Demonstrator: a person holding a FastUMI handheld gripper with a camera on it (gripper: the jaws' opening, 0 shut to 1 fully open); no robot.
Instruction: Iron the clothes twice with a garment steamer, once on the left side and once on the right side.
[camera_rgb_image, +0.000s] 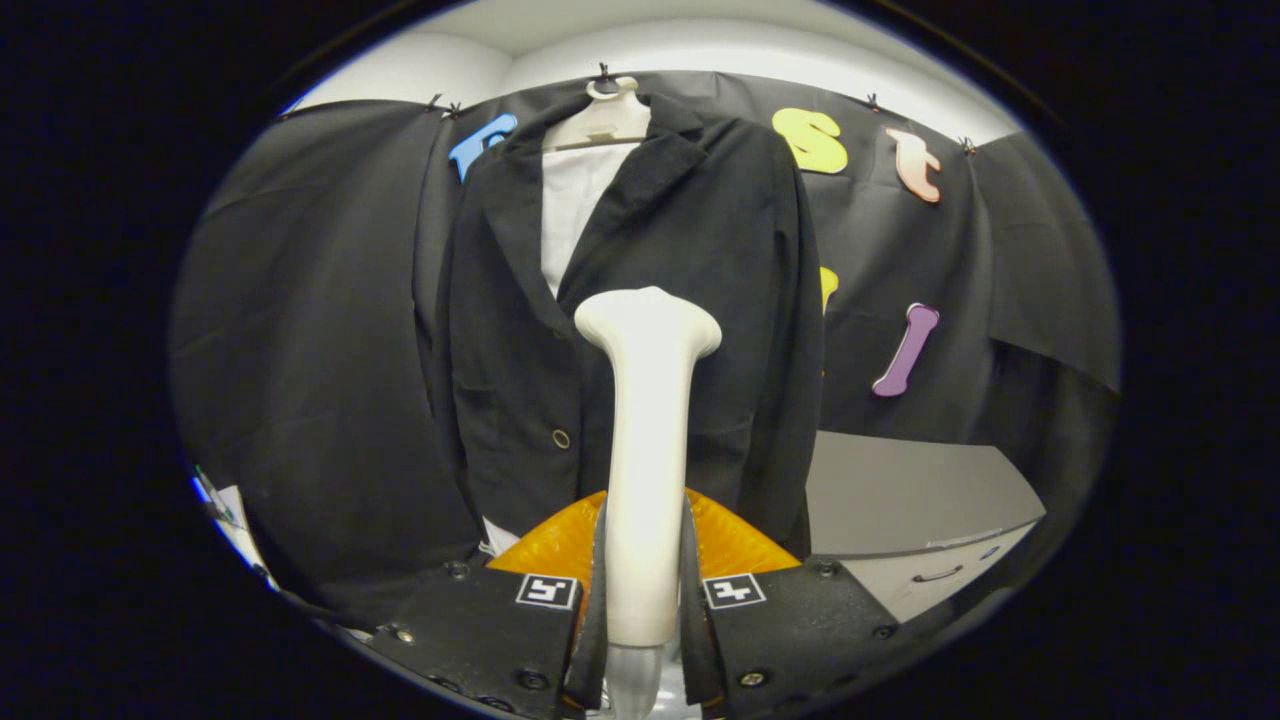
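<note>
A black jacket (700, 300) over a white shirt (575, 205) hangs on a white hanger (610, 115) against the booth wall, straight ahead of me. A white garment steamer (648, 420) stands upright between my fingers, its wide head at the height of the jacket's middle, in front of the right front panel. My gripper (645, 575) is shut on the steamer's handle, both fingers pressing its sides. The steamer's head looks close to the cloth; I cannot tell whether it touches.
A grey cabinet (900, 500) with a drawer handle (938, 574) stands low to the right of the jacket. An orange piece (735, 540) sits just behind the fingers, below the jacket's hem. A white object lies low at the far left.
</note>
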